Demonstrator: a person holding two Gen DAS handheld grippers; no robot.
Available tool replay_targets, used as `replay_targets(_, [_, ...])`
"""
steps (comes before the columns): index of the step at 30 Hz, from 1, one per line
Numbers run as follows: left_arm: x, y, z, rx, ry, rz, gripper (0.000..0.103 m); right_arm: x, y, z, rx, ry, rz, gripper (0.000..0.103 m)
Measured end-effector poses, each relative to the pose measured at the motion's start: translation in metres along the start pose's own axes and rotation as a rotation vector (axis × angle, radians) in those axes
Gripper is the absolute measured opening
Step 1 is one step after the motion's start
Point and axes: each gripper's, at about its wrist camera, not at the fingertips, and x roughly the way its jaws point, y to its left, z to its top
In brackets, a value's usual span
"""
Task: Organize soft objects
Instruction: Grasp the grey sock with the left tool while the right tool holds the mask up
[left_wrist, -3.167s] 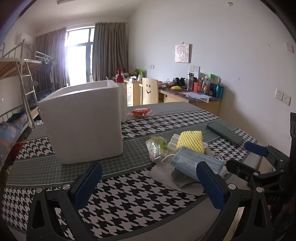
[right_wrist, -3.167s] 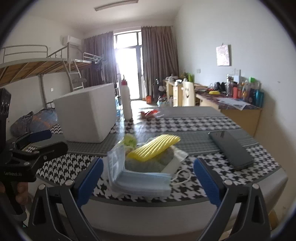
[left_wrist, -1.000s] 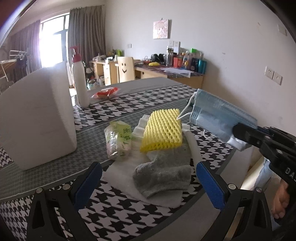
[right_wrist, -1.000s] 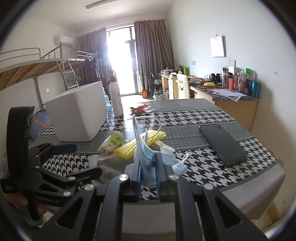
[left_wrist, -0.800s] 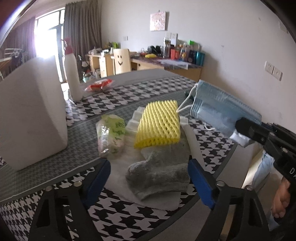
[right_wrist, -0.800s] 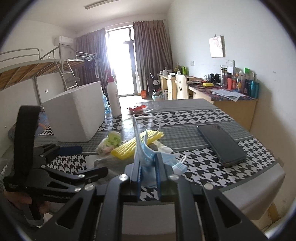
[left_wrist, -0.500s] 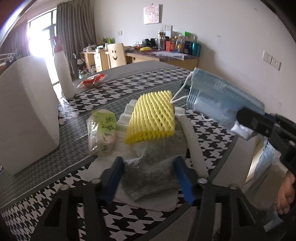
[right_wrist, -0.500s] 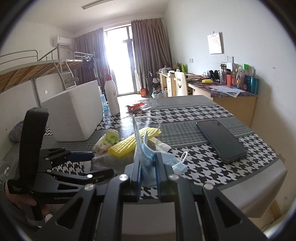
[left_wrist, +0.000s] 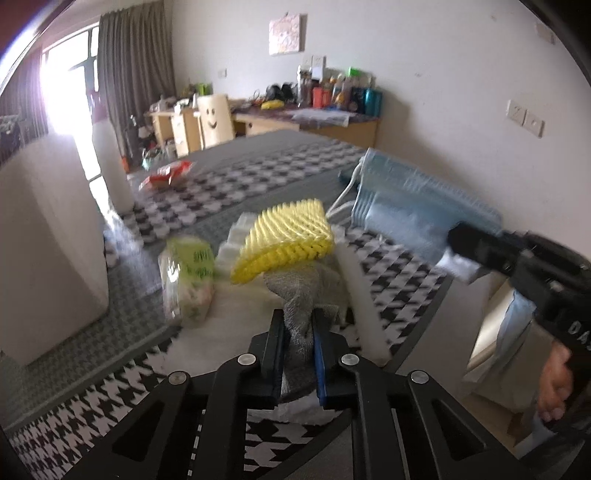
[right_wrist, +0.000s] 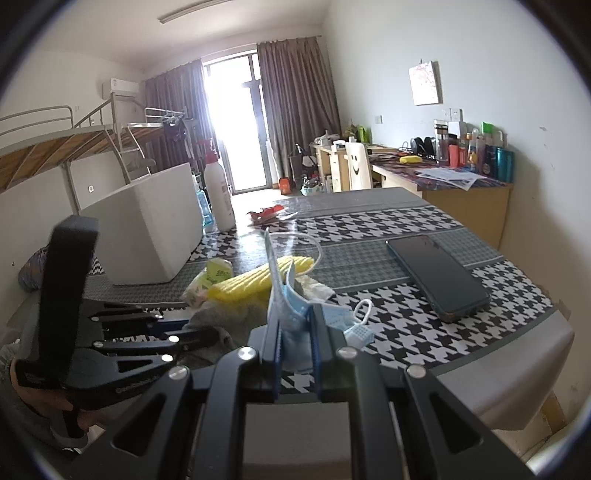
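My left gripper is shut on a grey sock that lies in a pile of soft things on the table. On the sock rests a yellow foam net; a green tissue pack lies to its left, white foam sheets under and beside it. My right gripper is shut on a stack of blue face masks and holds it above the table's near edge. The masks and the right gripper show at the right of the left wrist view.
A large white foam box stands at the left of the table, a white pump bottle behind it. A dark phone lies at the right. A red wrapper lies farther back. The table edge is close in front.
My left gripper moved in over the pile and closed on the grey sock, which now bunches up between its fingers. My right gripper keeps the masks lifted, nearly still.
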Motion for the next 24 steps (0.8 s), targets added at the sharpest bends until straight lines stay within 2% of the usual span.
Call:
replay_targets(3, [-0.011, 0.001, 0.009, 0.002, -0.033, -0.021, 0.014, -0.003, -0.001, 0.002, 0.009, -0.016, 0.013, 0.017])
replay_targets(15, [-0.050, 0.015, 0.035, -0.017, -0.162, -0.001, 0.014, -0.007, 0.007, 0.016, -0.010, -0.067, 0.007, 0.016])
replay_targets(18, [-0.052, 0.017, 0.037, -0.008, -0.158, -0.013, 0.014, -0.005, 0.010, 0.020, -0.017, -0.070, 0.009, 0.017])
replay_targets(20, [-0.047, 0.021, 0.037, -0.022, -0.137, 0.009, 0.014, -0.004, 0.012, 0.022, -0.018, -0.072, 0.011, 0.017])
replay_targets(24, [-0.063, 0.029, 0.038, -0.039, -0.186, 0.000, 0.014, -0.002, 0.012, 0.024, -0.016, -0.075, 0.012, 0.017])
